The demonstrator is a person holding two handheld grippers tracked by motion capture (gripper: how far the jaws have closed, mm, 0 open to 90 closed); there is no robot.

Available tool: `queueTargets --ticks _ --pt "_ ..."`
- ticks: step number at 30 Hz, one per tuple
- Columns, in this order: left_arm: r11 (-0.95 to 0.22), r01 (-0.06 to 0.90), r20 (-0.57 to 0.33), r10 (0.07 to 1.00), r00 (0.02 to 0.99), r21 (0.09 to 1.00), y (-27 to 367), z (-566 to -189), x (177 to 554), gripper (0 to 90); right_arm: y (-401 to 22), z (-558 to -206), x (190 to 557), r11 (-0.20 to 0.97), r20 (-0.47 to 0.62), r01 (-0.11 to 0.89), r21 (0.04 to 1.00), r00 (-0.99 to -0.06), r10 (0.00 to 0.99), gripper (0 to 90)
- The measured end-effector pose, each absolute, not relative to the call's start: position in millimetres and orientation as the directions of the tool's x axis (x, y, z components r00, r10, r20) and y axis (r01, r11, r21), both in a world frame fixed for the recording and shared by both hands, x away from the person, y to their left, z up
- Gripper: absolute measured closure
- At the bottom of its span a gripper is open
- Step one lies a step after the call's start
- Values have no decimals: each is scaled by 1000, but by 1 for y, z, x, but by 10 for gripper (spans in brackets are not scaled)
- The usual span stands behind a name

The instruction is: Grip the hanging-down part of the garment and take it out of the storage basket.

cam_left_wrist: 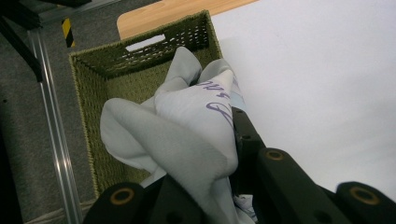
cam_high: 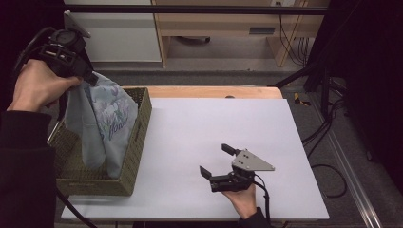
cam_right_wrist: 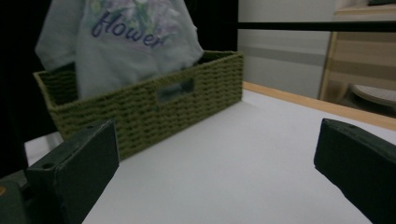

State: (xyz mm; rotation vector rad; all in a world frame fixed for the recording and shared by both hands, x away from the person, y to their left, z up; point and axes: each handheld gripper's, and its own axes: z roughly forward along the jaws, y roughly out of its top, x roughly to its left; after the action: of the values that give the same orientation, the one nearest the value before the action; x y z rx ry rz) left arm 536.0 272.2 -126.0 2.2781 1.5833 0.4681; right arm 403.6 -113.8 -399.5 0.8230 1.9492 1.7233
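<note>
Hanging from the left gripper (cam_high: 90, 78), whose jaws pinch it, the pale shirt (cam_high: 107, 126) seems only half out of the woven basket (cam_high: 138, 137), while the right gripper (cam_high: 218, 161) waits with jaws wide and empty on the table (cam_high: 199, 123).

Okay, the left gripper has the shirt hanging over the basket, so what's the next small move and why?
Probably lift a little higher. The left gripper is shut on the shirt, whose lower part still hangs inside the basket. The right gripper is open and low over the table.
</note>
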Motion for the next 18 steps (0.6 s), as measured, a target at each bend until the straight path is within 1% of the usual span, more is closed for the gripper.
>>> queueTargets --ticks 2,4,5,9,10,11,13,16,18 --pt "-333 833 84 940 331 441 271 -125 536 839 -88 -389 408 61 76 148 987 -770 634 5" --pt "-334 833 85 940 331 441 271 -125 537 839 -83 -387 410 66 68 141 988 -773 630 5" --pt "-335 832 83 939 334 442 270 -125 537 839 -70 -383 414 73 65 141 987 -781 622 5" --pt "-337 832 86 938 335 440 269 -126 538 839 -54 -379 420 66 73 142 988 -792 606 5" --pt "-337 832 86 938 335 440 270 -126 538 839 -42 -377 425 67 82 150 986 -802 591 5" --pt "-337 832 86 938 335 440 270 -126 538 839 -42 -377 425 67 82 150 986 -802 591 5" --pt "-337 833 85 938 335 439 270 -126 538 838 -25 -373 432 66 88 154 986 -809 581 7" --pt "-339 834 88 938 335 435 270 -127 538 839 -14 -371 436 67 90 157 985 -814 574 8" --pt "-341 833 90 937 337 436 270 -127 538 839 3 -369 442 64 100 163 985 -821 562 10"
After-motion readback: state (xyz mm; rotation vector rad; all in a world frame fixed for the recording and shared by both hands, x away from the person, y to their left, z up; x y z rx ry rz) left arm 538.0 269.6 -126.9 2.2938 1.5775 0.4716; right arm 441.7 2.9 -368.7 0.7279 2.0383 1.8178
